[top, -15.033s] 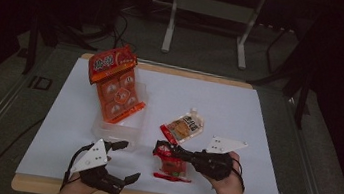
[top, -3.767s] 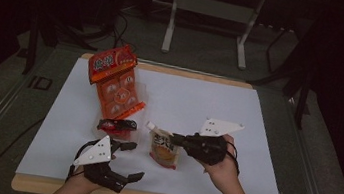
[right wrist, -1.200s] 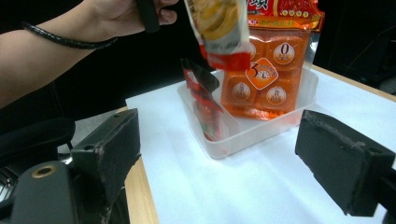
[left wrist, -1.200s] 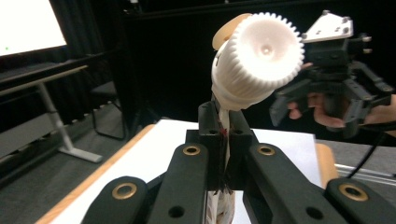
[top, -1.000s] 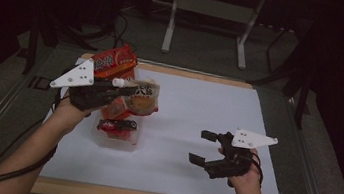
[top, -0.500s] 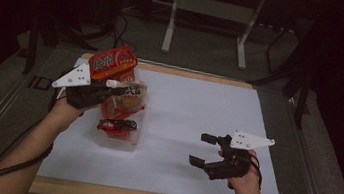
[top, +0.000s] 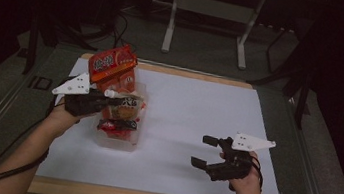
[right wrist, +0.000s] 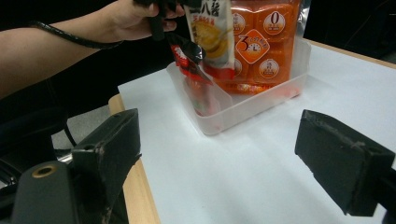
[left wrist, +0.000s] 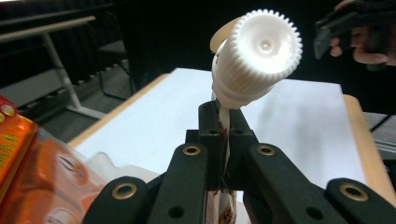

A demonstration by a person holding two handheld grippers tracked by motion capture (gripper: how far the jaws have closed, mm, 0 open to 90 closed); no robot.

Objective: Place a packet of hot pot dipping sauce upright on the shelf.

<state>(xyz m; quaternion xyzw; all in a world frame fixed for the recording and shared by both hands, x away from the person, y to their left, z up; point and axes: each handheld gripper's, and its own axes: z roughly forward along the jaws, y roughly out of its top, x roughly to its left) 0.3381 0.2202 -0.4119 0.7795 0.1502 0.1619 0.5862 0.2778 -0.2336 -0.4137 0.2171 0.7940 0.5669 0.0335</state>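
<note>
My left gripper (top: 107, 99) is shut on the neck of a spouted pouch (top: 127, 107), just under its white cap (left wrist: 254, 51), and holds it over a clear plastic bin (top: 118, 145). In the right gripper view the pouch (right wrist: 210, 32) hangs above the bin (right wrist: 243, 105), in front of an orange snack bag (right wrist: 264, 42). A red packet (right wrist: 189, 53) leans inside the bin. My right gripper (top: 205, 152) rests at the table's right front, open with nothing between its pads (right wrist: 109, 140).
The white sheet (top: 182, 118) covers the wooden table; its middle and back lie bare. The orange snack bag (top: 113, 66) stands at the bin's far end. A metal stand (top: 206, 11) is on the floor behind the table.
My left gripper has come down and slightly toward me with the pouch, closer to the bin. The right gripper has stayed put.
</note>
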